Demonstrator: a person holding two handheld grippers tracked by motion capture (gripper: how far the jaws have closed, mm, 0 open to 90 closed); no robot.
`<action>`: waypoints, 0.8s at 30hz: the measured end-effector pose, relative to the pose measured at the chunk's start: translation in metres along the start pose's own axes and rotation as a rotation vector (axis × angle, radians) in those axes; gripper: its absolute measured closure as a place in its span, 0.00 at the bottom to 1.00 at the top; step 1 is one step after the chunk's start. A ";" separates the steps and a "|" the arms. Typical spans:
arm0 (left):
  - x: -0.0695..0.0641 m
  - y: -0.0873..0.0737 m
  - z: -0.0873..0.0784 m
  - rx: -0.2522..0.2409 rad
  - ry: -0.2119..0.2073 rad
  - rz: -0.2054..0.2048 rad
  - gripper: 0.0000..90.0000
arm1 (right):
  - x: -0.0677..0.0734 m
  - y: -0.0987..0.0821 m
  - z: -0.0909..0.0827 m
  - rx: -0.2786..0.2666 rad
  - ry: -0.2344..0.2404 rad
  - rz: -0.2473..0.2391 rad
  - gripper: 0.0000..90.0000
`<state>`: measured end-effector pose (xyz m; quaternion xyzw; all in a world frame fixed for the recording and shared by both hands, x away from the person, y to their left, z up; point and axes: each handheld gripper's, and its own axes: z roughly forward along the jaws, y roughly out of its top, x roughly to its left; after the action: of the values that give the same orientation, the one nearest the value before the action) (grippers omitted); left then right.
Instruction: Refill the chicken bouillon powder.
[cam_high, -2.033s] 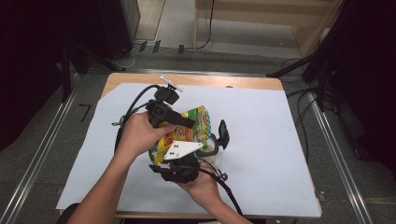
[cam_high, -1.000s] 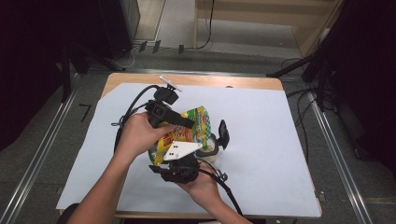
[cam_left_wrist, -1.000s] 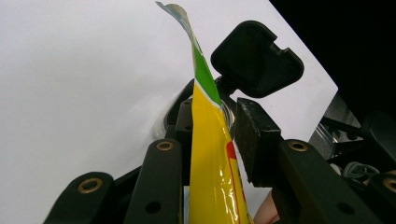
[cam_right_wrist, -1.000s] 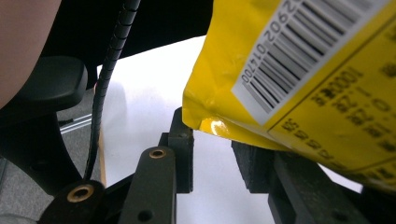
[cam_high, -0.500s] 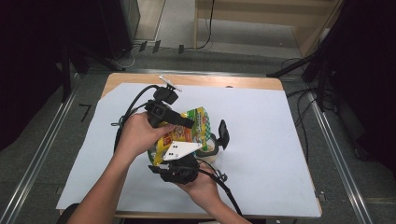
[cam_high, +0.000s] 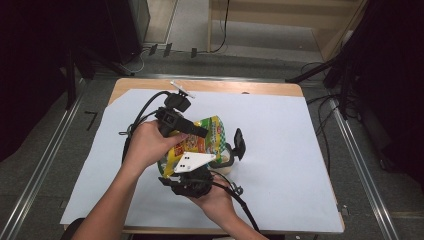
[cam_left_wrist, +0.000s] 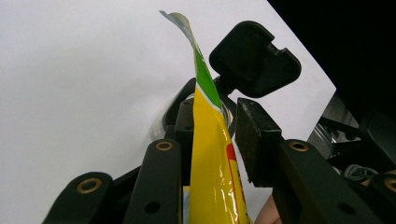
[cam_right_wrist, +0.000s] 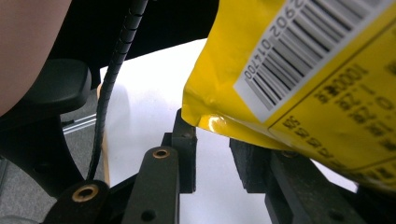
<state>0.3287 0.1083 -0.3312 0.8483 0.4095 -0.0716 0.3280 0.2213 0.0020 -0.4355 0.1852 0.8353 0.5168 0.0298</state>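
Barely shifting since a moment ago, both hands keeping station toward the desk's (cam_high: 280, 90) near edge. Nearest, right gripper (cam_right_wrist: 212, 140) hanging released, pads apart, pouch corner lying over them. Just beyond, yellow snack pouch (cam_high: 210, 135) being held up over mid-desk, left gripper (cam_left_wrist: 215, 126) clenching its thin edge. Likely handling light, crinkly and slick; calling for pinching the flat sealed edge, not the belly.

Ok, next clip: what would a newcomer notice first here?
A bright yellow and green snack bag stands out mid-table on the white sheet, between the two hand-held grippers. In the left gripper view the bag's edge runs up between the left hand-held gripper jaws. The right gripper view shows its barcode close up.
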 end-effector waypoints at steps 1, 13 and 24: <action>0.000 0.000 0.000 0.000 0.000 0.000 0.79 | 0.000 0.000 0.000 0.000 0.000 0.000 0.81; -0.001 0.000 0.000 0.000 0.000 0.005 0.79 | 0.000 0.000 0.000 0.001 0.000 -0.002 0.82; -0.001 0.000 0.000 0.001 0.000 0.003 0.78 | 0.000 -0.001 0.000 -0.003 -0.002 -0.003 0.82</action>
<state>0.3277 0.1074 -0.3310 0.8491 0.4080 -0.0715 0.3277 0.2213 0.0017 -0.4364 0.1845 0.8348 0.5177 0.0318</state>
